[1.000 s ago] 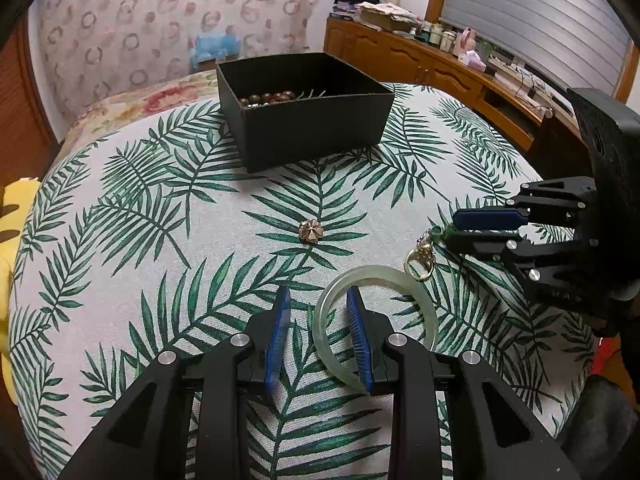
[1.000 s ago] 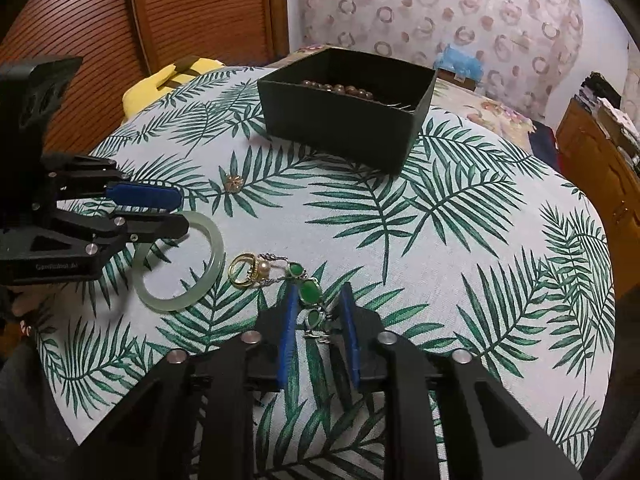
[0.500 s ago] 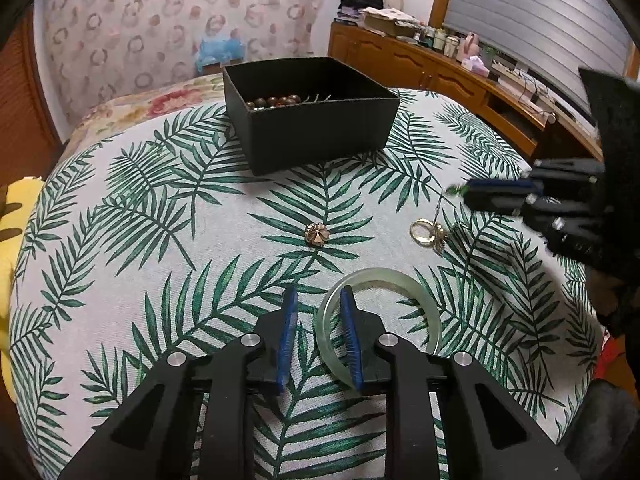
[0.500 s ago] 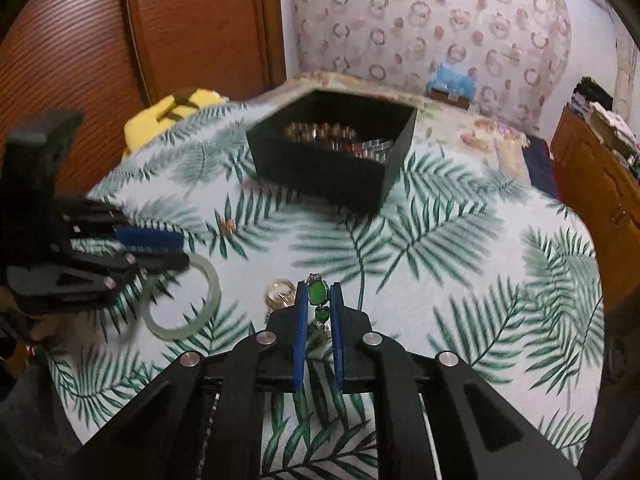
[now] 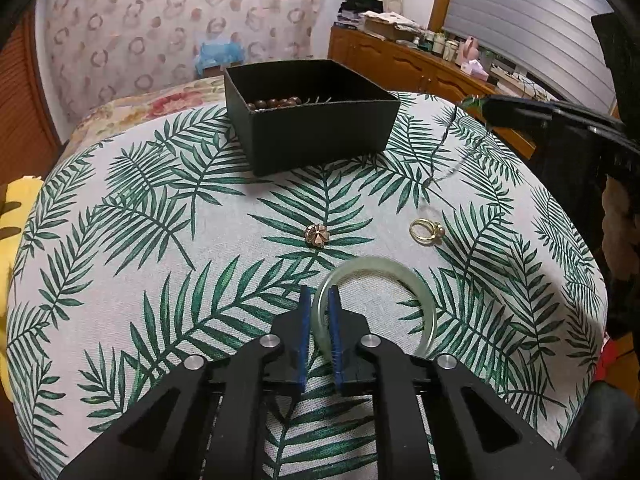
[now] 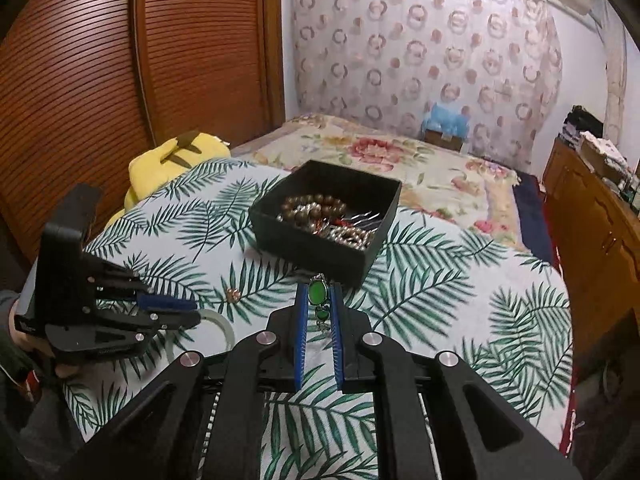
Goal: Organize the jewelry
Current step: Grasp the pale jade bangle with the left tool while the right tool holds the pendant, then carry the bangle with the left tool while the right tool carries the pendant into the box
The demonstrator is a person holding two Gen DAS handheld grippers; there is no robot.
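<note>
1. In the left wrist view the left gripper (image 5: 319,292) sits low over the palm-leaf tablecloth (image 5: 120,264), its blue pads clamped on the near-left rim of the pale green bangle (image 5: 404,276); the rest of the ring lies to the right on the cloth.
2. Only this view shows the gold ring (image 5: 426,231) lying just beyond the bangle, and the thin chain (image 5: 442,148) hanging from the right gripper (image 5: 486,106) down toward the cloth near that ring.
3. The small gold flower piece (image 5: 316,235) lies left of the ring, between the bangle and the black box (image 5: 320,136).
4. The right wrist view shows the right gripper's grip: its jaws are closed on a green-stone necklace (image 6: 318,293), held above the table just short of the box's near corner.
5. That view also looks down into the box, where brown bead strands (image 6: 312,206) and a few metal pieces lie; the left view shows only a row of beads at the far wall.
</note>
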